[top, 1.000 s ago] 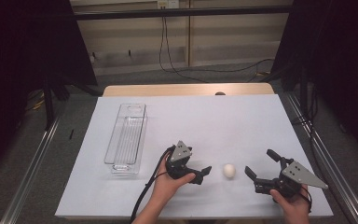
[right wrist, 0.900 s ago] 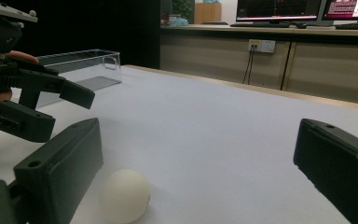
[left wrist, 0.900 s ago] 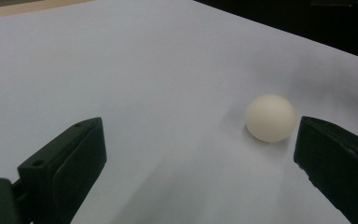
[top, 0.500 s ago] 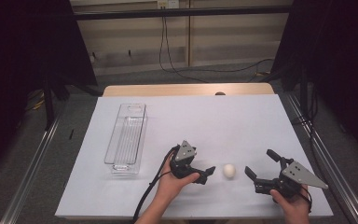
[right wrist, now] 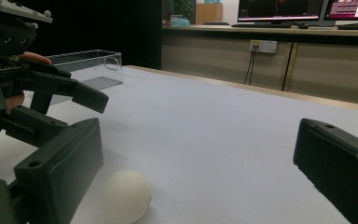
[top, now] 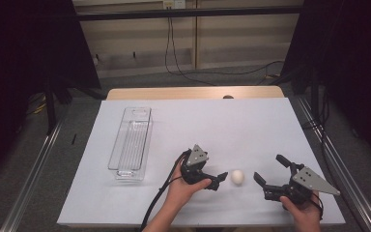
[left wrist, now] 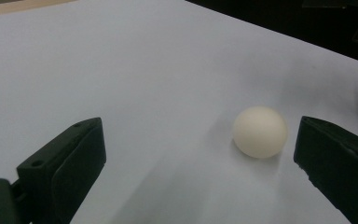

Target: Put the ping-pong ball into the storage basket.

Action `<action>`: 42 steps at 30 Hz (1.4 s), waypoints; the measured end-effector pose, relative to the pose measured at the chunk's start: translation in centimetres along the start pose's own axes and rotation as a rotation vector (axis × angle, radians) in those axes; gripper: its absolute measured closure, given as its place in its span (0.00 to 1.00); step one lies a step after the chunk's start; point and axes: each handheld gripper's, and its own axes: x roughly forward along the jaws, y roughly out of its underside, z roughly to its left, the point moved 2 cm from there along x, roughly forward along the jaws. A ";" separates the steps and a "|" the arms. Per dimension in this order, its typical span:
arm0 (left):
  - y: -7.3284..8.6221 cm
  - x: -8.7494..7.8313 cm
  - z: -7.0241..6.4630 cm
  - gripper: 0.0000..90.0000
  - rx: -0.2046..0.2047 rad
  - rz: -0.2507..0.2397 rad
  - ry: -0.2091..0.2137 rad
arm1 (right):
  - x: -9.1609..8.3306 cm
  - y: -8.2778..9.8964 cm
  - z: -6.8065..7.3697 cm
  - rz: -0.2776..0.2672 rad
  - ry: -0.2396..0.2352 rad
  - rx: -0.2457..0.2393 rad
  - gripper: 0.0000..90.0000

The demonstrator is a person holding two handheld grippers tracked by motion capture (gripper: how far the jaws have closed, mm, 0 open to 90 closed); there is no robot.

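A small white ball [top: 237,177] lies on the white table near its front edge. My left gripper [top: 220,180] sits just left of it, open, with its jaws pointing at the ball. In the left gripper view the ball [left wrist: 260,131] rests on the table between the open jaws, close to the right-hand one and apart from both. My right gripper [top: 269,169] stands open to the right of the ball, a short way off. The right gripper view has the ball [right wrist: 126,195] low down beside its left jaw, with the left gripper [right wrist: 51,88] beyond it.
A long clear plastic tray [top: 130,142] stands on the left part of the table [top: 232,125], also far left in the right gripper view as the tray [right wrist: 86,65]. Metal rails run along both table sides. A cable trails from the left gripper toward the front edge.
My left gripper has slid a little to the right, closer to the ball. The right gripper and the ball have stayed in place.
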 end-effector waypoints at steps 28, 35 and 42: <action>-0.7 1.4 -1.0 0.02 0.038 0.034 0.010 | 0.1 0.0 0.0 0.001 -0.002 -0.004 0.01; -0.7 1.4 -1.0 0.03 0.054 0.044 0.007 | 0.1 0.0 0.1 0.005 -0.002 -0.002 0.01; -0.7 1.6 -1.2 0.03 0.051 0.054 0.005 | 0.2 0.0 0.0 0.005 -0.003 -0.008 0.01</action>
